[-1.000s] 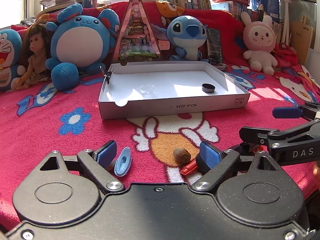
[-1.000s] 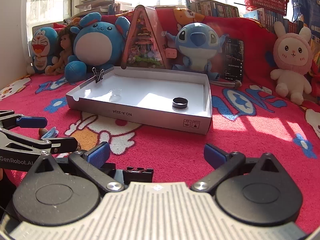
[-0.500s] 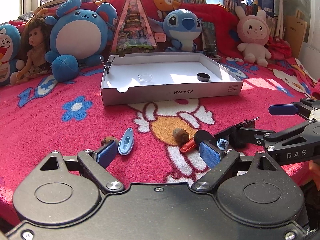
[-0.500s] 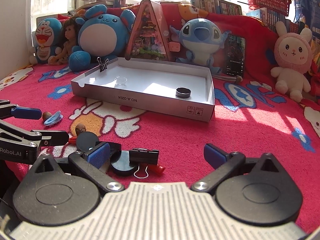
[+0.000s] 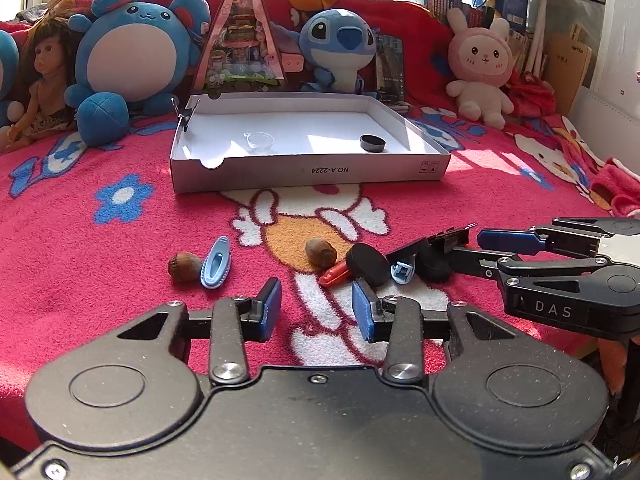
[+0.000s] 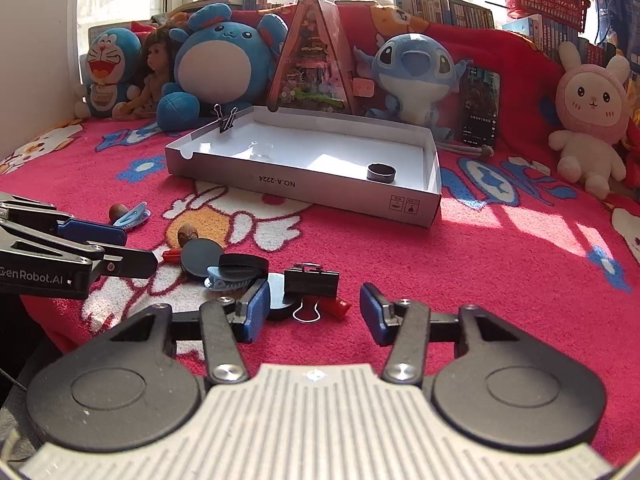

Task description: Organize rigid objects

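Observation:
A white cardboard box lid (image 5: 308, 176) (image 6: 340, 196) lies on the red blanket and holds a black ring (image 5: 372, 143) (image 6: 381, 171) and a clear cup (image 5: 259, 140). Small items lie in front of it: two nuts (image 5: 184, 267) (image 5: 321, 252), a light blue clip (image 5: 216, 268), black discs (image 5: 367, 264) (image 6: 201, 257), a red piece (image 5: 336, 274) and a black binder clip (image 6: 311, 283). My left gripper (image 5: 316, 311) is open and empty, just short of the pile. My right gripper (image 6: 310, 310) is open and empty, behind the binder clip.
Plush toys, a doll (image 5: 40, 80) and a triangular display case (image 5: 242, 40) line the back of the bed behind the box. A binder clip (image 6: 226, 120) is clipped on the box's far left wall. A phone (image 6: 478, 108) leans by the blue plush.
Both grippers have pulled back and risen, so the pile of small items has come into view in front of them. Both stay open and empty.

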The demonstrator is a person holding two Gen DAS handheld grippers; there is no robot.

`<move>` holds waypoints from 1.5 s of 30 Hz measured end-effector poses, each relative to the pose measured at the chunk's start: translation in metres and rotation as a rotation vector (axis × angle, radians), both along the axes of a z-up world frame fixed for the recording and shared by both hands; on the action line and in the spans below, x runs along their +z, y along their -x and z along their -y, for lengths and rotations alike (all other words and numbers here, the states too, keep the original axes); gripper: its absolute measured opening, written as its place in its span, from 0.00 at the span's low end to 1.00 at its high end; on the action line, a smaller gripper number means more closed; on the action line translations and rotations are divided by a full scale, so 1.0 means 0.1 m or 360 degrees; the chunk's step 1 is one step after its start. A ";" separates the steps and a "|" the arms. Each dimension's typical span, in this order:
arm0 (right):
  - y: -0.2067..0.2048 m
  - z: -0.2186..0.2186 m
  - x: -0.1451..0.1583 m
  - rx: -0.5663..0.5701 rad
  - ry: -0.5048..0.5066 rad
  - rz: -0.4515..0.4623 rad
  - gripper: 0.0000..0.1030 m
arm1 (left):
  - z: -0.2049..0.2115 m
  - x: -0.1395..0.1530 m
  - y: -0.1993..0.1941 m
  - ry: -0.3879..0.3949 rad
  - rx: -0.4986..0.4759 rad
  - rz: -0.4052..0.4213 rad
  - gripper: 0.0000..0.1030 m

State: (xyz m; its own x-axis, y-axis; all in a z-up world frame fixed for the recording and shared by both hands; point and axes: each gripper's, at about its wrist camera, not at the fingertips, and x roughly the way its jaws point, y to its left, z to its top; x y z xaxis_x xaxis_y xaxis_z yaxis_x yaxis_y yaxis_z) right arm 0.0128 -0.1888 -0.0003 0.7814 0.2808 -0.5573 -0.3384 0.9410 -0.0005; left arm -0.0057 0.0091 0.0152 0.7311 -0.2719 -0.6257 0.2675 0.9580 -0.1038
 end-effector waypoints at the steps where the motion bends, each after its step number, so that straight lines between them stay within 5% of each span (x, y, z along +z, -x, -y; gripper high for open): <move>1: 0.02 0.00 0.01 0.0012 -0.0019 -0.0002 0.41 | 0.02 0.01 0.01 0.0002 -0.0020 0.0002 0.30; 9: 0.08 -0.11 -0.01 0.0146 -0.0076 -0.0080 0.25 | 0.13 -0.02 0.00 0.0068 -0.0104 -0.0037 0.21; 14: 0.00 -0.11 -0.09 0.0110 -0.0113 -0.0138 0.24 | 0.17 -0.05 -0.07 0.0080 -0.0110 -0.0052 0.21; 24: -0.12 -0.09 -0.11 0.0027 -0.0071 -0.0093 0.44 | 0.34 -0.11 -0.16 0.0006 -0.0116 0.0002 0.25; 45: -0.31 -0.18 -0.13 0.0042 0.0005 -0.0046 0.55 | 0.14 -0.09 -0.24 -0.0105 0.0081 0.0120 0.42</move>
